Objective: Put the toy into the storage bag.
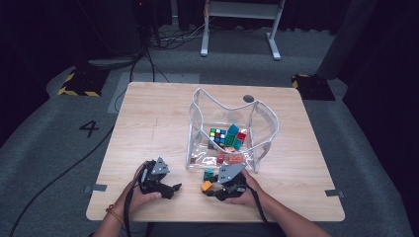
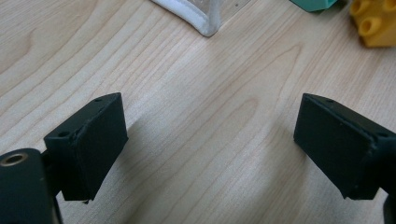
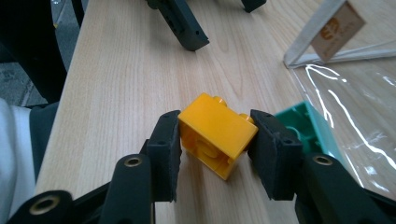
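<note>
The right hand-held gripper (image 3: 215,140) pinches a yellow brick (image 3: 215,134) on the bench (image 3: 116,93), a green brick (image 3: 306,130) just beside it. The left hand-held gripper (image 2: 210,149) stands spread, holding nothing.

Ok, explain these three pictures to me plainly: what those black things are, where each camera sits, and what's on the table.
A person sits at a wooden table, holding a hand-held clamp tool with two black jaws in each hand. The wide picture comes from a camera above, looking down. The other two come from cameras riding on the tools, looking along their jaws. The left gripper stands open over bare wood. The right gripper has its pads against an orange toy brick, with a green brick just beside it. A clear plastic bag stands open on the table, holding a colour-puzzle cube and more bricks.
</note>
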`<state>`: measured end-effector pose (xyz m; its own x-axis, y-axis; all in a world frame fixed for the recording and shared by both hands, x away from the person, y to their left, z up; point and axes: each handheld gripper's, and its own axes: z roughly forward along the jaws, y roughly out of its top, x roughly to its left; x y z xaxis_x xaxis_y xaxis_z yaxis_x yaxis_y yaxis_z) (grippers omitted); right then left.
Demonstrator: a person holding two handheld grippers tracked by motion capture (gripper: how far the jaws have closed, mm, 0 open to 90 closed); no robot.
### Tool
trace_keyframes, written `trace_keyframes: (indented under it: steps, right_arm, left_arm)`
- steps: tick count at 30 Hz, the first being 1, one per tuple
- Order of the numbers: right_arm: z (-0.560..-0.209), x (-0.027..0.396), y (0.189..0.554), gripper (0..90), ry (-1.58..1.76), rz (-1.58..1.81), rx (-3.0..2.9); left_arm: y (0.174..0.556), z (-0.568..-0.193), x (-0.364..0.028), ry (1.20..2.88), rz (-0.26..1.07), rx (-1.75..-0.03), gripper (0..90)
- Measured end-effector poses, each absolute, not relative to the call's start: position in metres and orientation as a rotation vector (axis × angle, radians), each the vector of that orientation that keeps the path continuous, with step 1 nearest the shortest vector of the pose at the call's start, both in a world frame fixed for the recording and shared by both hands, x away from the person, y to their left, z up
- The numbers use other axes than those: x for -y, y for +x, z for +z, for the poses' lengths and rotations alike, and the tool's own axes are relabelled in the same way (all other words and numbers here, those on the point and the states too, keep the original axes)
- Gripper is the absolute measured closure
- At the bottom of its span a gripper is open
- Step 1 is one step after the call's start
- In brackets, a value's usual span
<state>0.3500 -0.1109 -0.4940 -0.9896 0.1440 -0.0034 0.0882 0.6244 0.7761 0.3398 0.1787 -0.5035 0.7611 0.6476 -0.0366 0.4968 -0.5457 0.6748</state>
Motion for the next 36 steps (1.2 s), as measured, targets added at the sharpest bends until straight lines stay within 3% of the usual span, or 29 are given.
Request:
trace_keyframes:
  steps: [36]
  right_arm:
    - [-0.484,0.268,0.355,55.4,0.545,1.208,-2.593]
  left_arm:
    - [0.34,-0.503,-0.179,2.27,0.291,-0.844,9.7]
